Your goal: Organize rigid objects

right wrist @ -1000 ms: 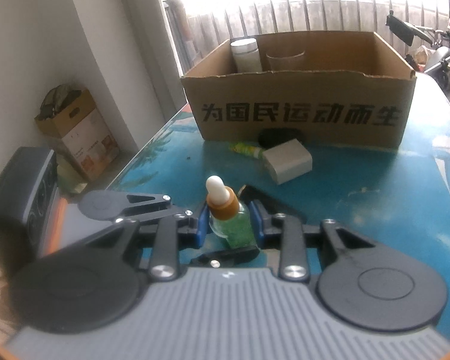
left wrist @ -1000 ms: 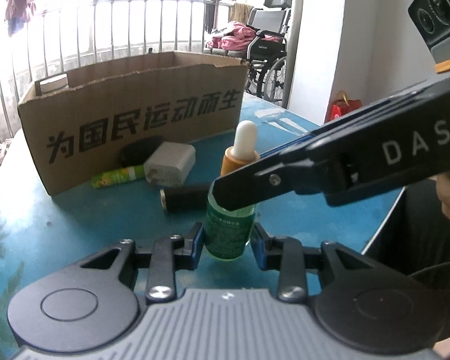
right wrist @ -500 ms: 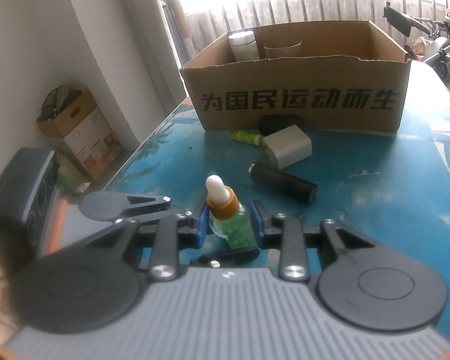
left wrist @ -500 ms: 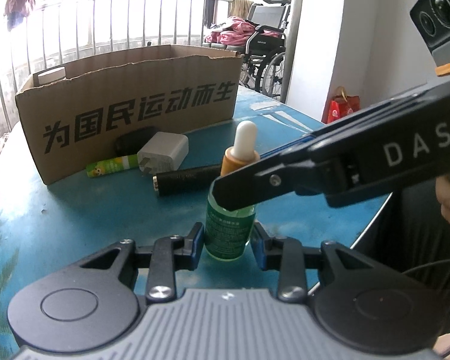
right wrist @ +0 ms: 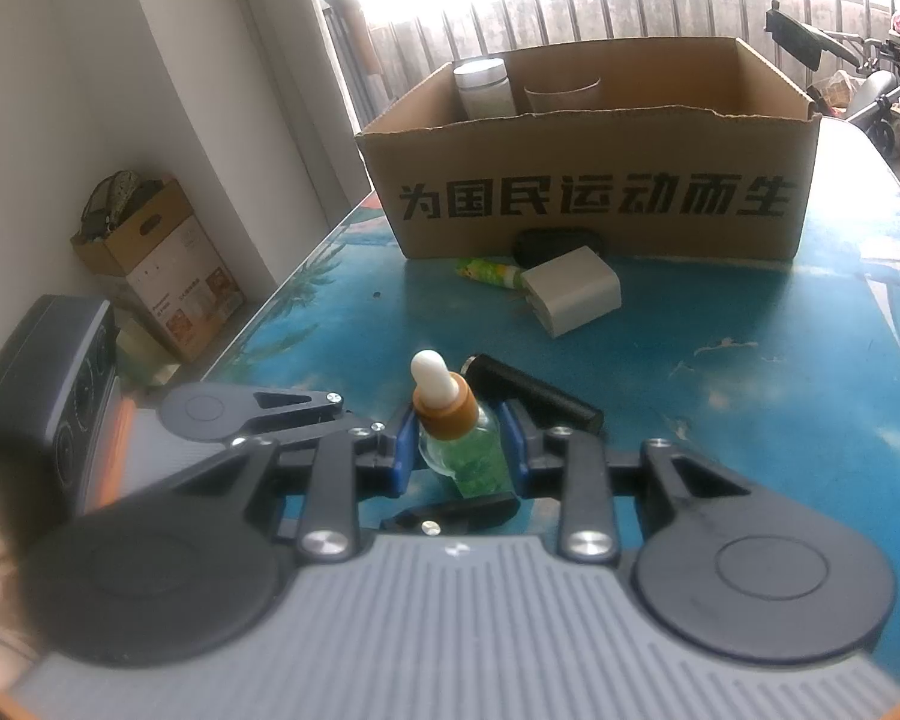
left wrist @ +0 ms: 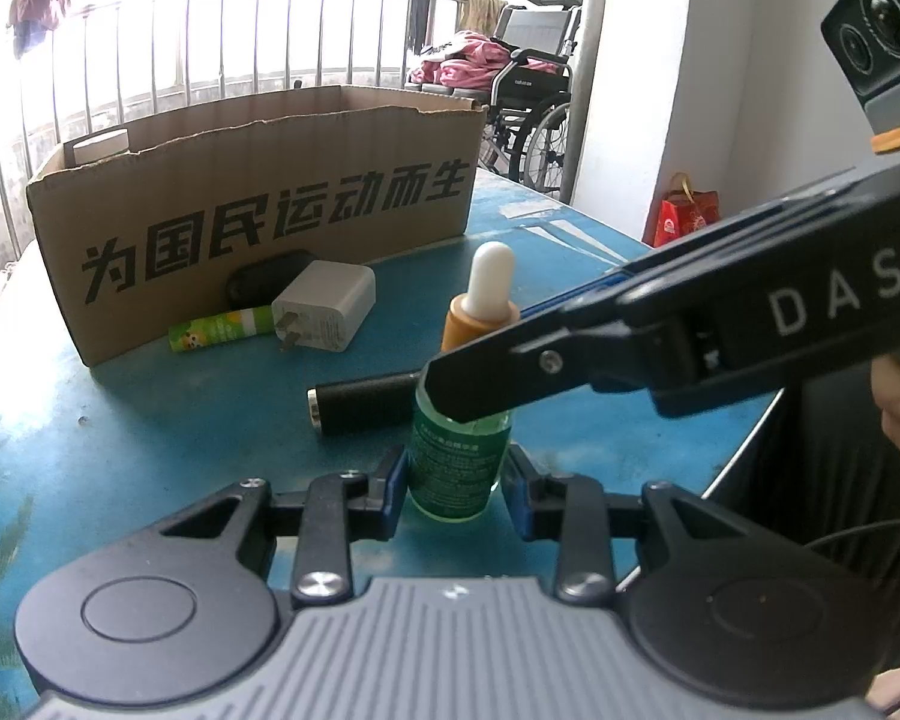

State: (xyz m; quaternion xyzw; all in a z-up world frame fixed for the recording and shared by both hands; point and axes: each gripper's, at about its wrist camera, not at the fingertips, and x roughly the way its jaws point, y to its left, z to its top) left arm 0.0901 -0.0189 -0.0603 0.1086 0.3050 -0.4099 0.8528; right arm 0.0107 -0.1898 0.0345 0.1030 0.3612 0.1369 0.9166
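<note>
Between both tools' pads, dropper bottle upright, white tip up, left tool & right tool clamped on it

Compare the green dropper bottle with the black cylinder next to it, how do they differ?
The dropper bottle stands upright; the black cylinder lies on its side. The bottle is clear green with an orange collar and white bulb; the cylinder is plain matte black. The bottle sits between both grippers' fingers; the cylinder lies free behind it. Both rest on the blue table.
</note>
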